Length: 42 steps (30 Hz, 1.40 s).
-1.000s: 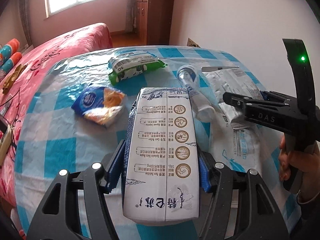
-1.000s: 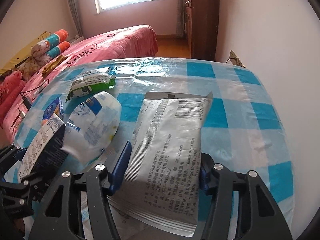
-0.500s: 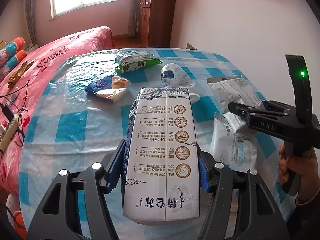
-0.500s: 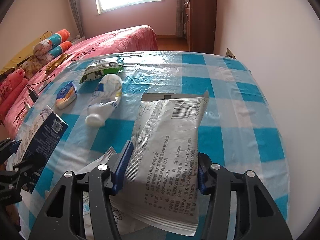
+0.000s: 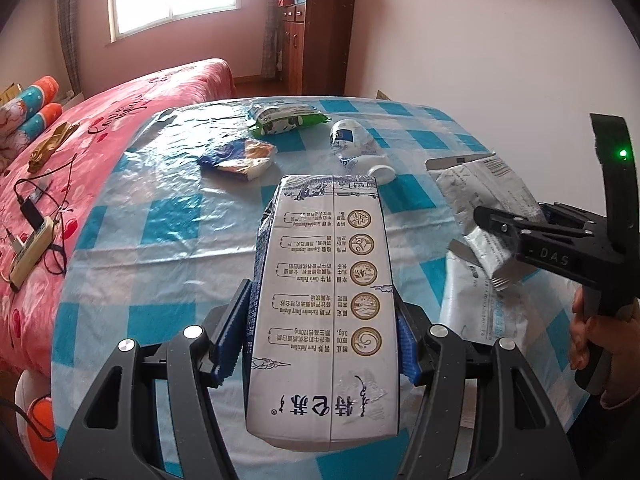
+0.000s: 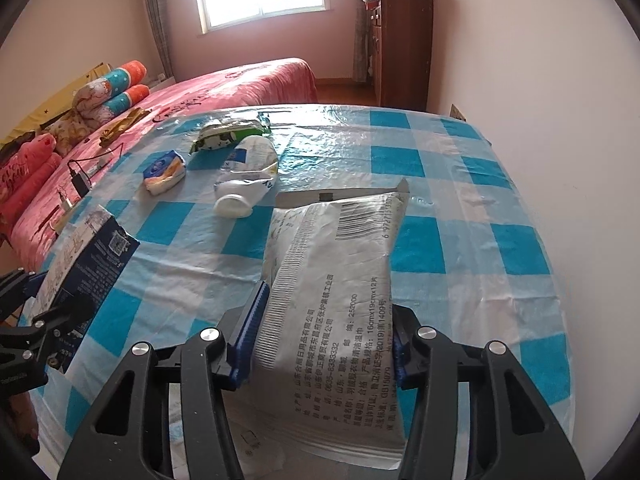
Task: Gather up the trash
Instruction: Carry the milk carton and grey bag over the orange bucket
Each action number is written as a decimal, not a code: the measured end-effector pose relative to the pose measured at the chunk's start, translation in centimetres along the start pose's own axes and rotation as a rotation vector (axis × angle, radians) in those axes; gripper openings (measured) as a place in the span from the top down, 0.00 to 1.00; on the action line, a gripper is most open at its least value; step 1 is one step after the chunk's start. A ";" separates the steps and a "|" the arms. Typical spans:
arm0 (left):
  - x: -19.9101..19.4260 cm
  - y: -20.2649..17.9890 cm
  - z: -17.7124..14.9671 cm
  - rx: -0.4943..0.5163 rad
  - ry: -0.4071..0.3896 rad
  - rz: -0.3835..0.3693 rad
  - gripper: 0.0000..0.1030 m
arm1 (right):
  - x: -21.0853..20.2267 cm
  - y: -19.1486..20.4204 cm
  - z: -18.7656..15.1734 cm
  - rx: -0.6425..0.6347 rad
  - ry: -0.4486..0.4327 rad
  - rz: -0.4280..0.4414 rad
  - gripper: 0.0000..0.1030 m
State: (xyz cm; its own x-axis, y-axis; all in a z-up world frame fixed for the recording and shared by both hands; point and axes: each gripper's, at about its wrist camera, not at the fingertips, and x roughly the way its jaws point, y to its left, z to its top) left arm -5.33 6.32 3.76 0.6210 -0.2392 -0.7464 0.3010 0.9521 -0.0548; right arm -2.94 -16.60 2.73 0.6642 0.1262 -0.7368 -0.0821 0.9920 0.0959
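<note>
My left gripper (image 5: 324,336) is shut on a white and blue milk carton (image 5: 326,288) and holds it above the checked table (image 5: 160,240). The carton also shows at the left of the right wrist view (image 6: 86,256). My right gripper (image 6: 320,344) is shut on a silvery white wipes pouch (image 6: 332,280), also seen at the right of the left wrist view (image 5: 488,216). On the table lie a crushed white bottle (image 6: 246,180), a blue and orange tissue pack (image 6: 164,170) and a green wrapper (image 6: 224,136).
A flat white bag (image 5: 476,308) lies on the table under the right gripper. A pink bed (image 5: 60,152) with cables and a power strip (image 5: 30,248) stands to the left. A wall (image 6: 540,80) borders the table's right side. A wooden cabinet (image 5: 316,40) stands far back.
Both grippers have pulled back and risen from the table with the carton and the pouch still in them. More of the table now shows.
</note>
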 end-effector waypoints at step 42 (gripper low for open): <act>-14.6 20.3 -10.0 -0.280 -0.066 0.455 0.39 | -5.3 27.8 -1.0 -0.390 0.041 0.482 0.50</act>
State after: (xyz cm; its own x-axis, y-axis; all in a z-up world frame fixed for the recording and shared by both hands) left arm -15.51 31.08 6.94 0.6904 0.2066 -0.6933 -0.2083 0.9745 0.0829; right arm -9.47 10.30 8.59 0.4567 0.5524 -0.6974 -0.6360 0.7508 0.1782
